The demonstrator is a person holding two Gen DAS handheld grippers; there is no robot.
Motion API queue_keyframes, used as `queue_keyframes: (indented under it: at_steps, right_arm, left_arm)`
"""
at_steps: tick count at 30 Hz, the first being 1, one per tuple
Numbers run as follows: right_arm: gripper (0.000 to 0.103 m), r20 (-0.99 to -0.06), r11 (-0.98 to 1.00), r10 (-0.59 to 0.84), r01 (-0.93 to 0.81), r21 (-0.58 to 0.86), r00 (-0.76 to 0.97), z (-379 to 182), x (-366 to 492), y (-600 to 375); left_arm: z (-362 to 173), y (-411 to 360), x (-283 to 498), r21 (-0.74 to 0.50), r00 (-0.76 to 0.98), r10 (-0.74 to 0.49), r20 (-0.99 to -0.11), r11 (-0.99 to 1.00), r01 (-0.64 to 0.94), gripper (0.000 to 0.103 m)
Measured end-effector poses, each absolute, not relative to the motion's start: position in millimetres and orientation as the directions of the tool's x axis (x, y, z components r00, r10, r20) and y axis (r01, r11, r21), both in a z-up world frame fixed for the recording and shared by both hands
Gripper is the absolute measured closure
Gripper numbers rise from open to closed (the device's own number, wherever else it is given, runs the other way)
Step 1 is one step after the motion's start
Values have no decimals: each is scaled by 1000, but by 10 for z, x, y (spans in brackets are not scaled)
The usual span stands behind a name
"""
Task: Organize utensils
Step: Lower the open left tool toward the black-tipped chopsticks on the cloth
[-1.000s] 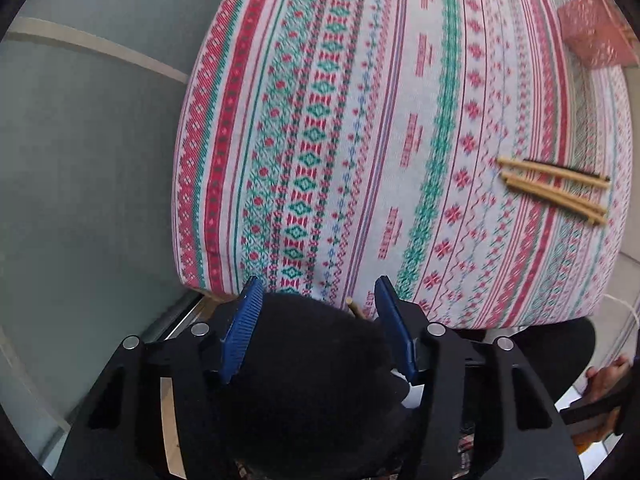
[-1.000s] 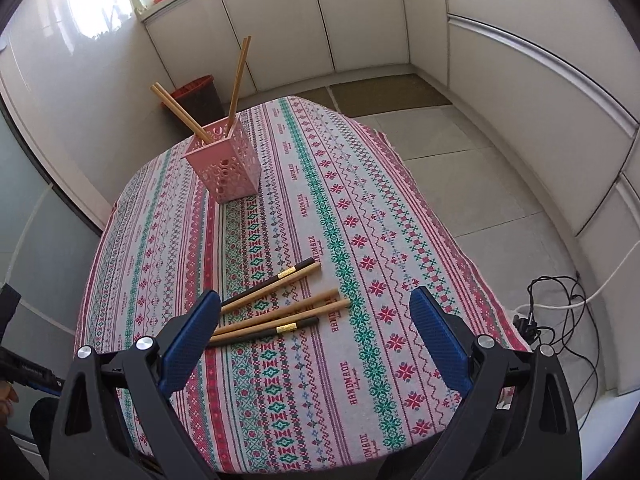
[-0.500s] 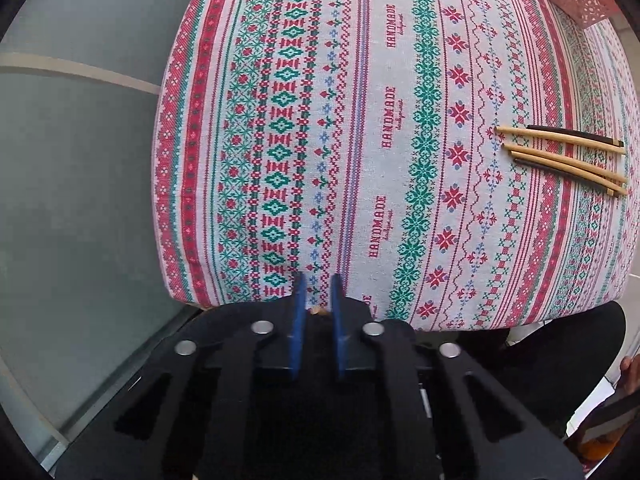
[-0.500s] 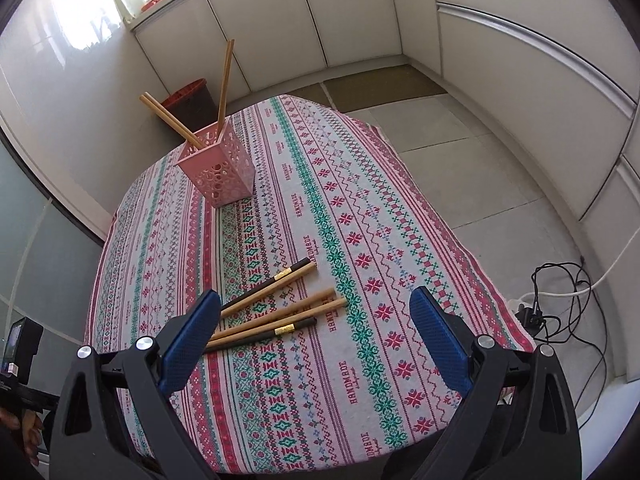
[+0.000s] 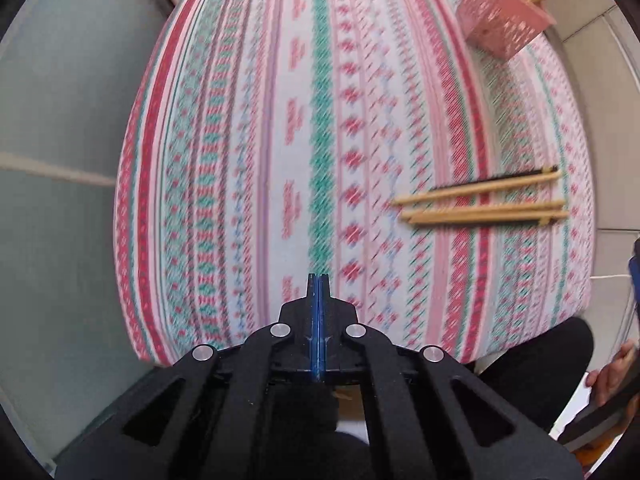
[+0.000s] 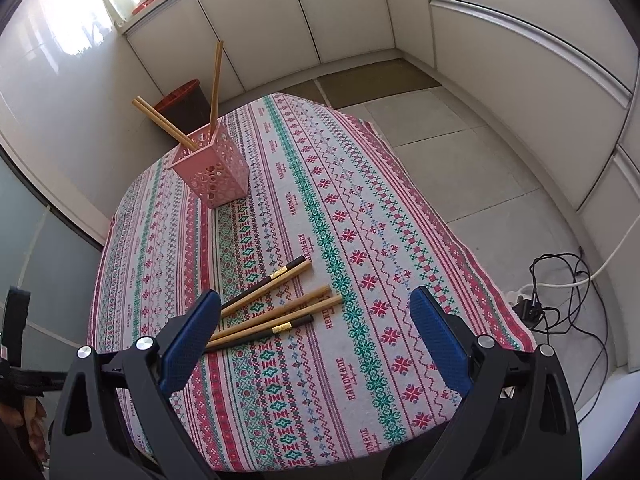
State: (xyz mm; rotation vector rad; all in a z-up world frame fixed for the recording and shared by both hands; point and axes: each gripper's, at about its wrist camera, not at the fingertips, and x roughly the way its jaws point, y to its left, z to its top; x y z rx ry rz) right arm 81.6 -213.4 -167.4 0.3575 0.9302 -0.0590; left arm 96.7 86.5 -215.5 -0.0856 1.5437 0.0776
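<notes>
Five loose chopsticks (image 6: 276,306) lie on the tablecloth (image 6: 360,240); left gripper (image 5: 318,280) clamped empty, right gripper (image 6: 316,328) gaping empty.

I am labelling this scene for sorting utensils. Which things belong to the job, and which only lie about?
Job:
- loose chopsticks on the tablecloth
- pink holder, chopsticks standing inside
- right gripper, open
- left gripper, shut, empty

Lying about:
- red bin
- cables on the floor
</notes>
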Motion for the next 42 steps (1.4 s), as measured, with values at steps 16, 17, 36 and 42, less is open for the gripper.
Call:
queue_keyframes:
  at_steps: [16,17,36,42]
  right_arm:
    - [11,-791,929,129,205,307,598,-1642,846,-2214]
    - [10,-789,928,129,207,309,601,-1631,842,-2220]
    - [11,-812,915,166,220,338,559,-1782,940,-2291]
    - [10,-810,915,189,200,350,555,-1823,947,-2248]
  left_arm:
    - [-2494,1333,744,170,-367,143,-919,985,-42,54]
    - [-2632,1326,726,169,-400,142,-905,985,-33,54]
    - [-2243,773,862,40,-280,90,-956,983,179,92]
    - [-2364,341,770,27,-288,91,-953,975,218,65]
